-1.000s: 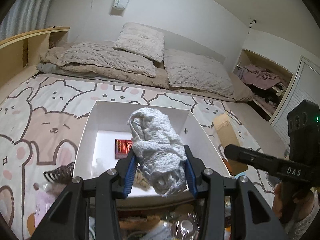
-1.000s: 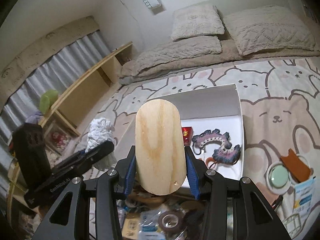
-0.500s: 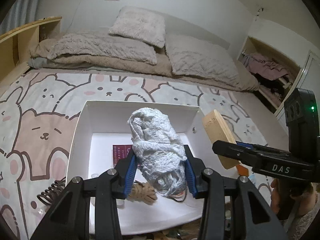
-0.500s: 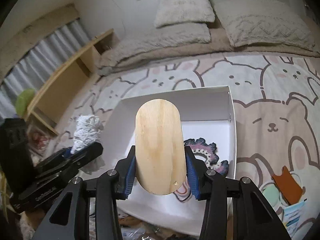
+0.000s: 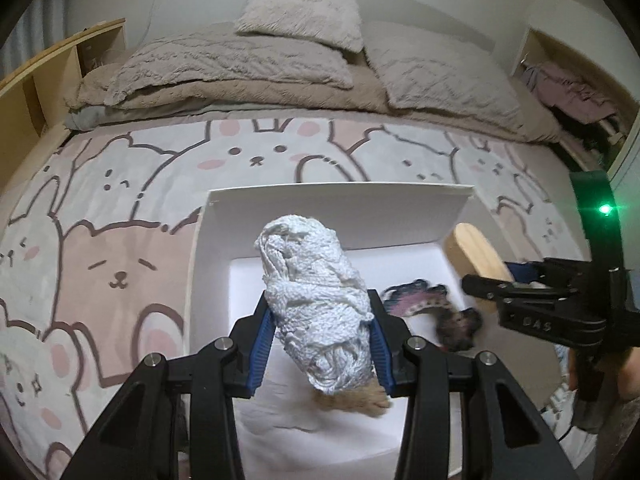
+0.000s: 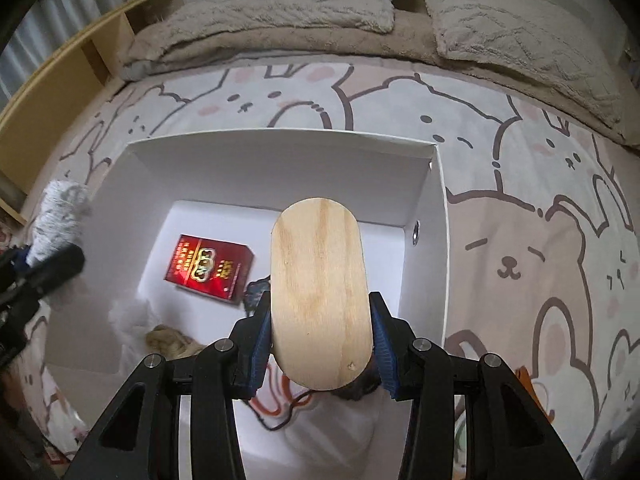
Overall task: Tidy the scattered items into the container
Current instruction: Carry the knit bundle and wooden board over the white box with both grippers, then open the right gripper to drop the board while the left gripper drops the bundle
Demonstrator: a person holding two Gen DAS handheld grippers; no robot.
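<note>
Both hand-held grippers angled steeply downward, each clamped on a load

Left gripper point(image 5: 320, 332): blue pads pressed against both sides of a white yarn bundle point(image 5: 316, 292). Right gripper point(image 6: 320, 348): pads gripping the edges of an oval wooden board point(image 6: 320, 292); in the left wrist view it enters from the right edge, a hand point(image 5: 628, 372) partly visible behind it

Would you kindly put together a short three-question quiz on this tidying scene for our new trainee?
1. True or false: the left gripper is empty.
2. What does the right gripper hold? A) a wooden oval board B) a spoon C) a cup
3. Name the flat red thing lying in the white box.

Key: 1. False, it grips a white yarn bundle. 2. A. 3. A red packet.
</note>
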